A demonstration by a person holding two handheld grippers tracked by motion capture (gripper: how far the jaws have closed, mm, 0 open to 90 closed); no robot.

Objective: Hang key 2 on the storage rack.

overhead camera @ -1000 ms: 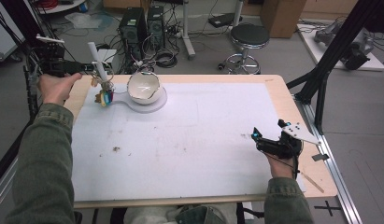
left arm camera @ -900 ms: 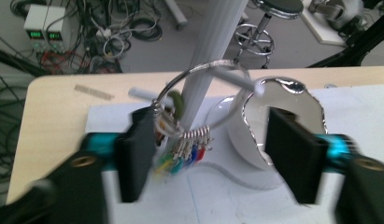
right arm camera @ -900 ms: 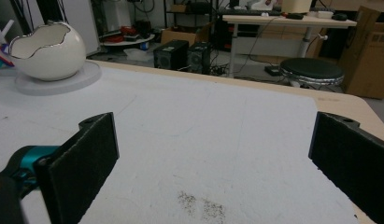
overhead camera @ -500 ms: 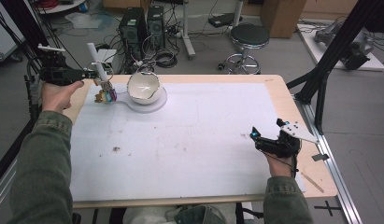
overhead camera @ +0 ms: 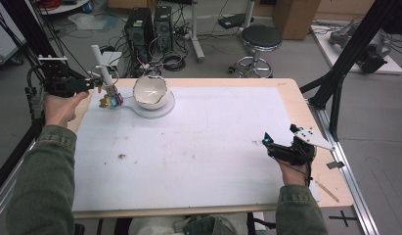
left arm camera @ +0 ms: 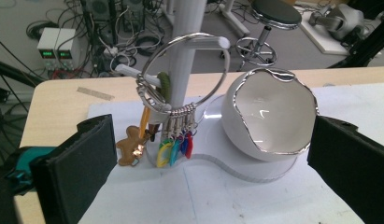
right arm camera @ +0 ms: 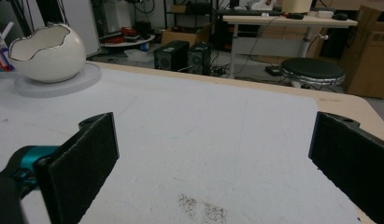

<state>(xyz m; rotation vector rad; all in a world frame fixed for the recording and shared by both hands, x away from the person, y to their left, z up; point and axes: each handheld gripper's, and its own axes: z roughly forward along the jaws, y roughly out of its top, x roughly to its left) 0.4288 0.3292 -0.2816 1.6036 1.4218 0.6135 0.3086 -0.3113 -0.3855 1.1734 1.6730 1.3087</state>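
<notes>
Key ring: a large silver key ring point(left arm camera: 187, 74) hangs on a peg of the white stand point(left arm camera: 185, 28) at the table's far left corner, its hoop upright and facing the left gripper view, its long axis running down

Keys: a bunch of coloured tags point(left arm camera: 175, 144) and a brown figure charm point(left arm camera: 130, 145) dangle from the hoop's low end, pointing at the table

Bowl: the white egg-shaped bowl point(overhead camera: 150, 91) sits just beside the stand on a round clear base point(overhead camera: 162, 110)

Left gripper point(overhead camera: 91, 83): its jaws have just been opening and stand wide, nothing between the pads, near the ring

Right gripper point(overhead camera: 267, 143): jaws wide apart and empty, low over the white mat point(overhead camera: 203, 142), well apart from the stand
</notes>
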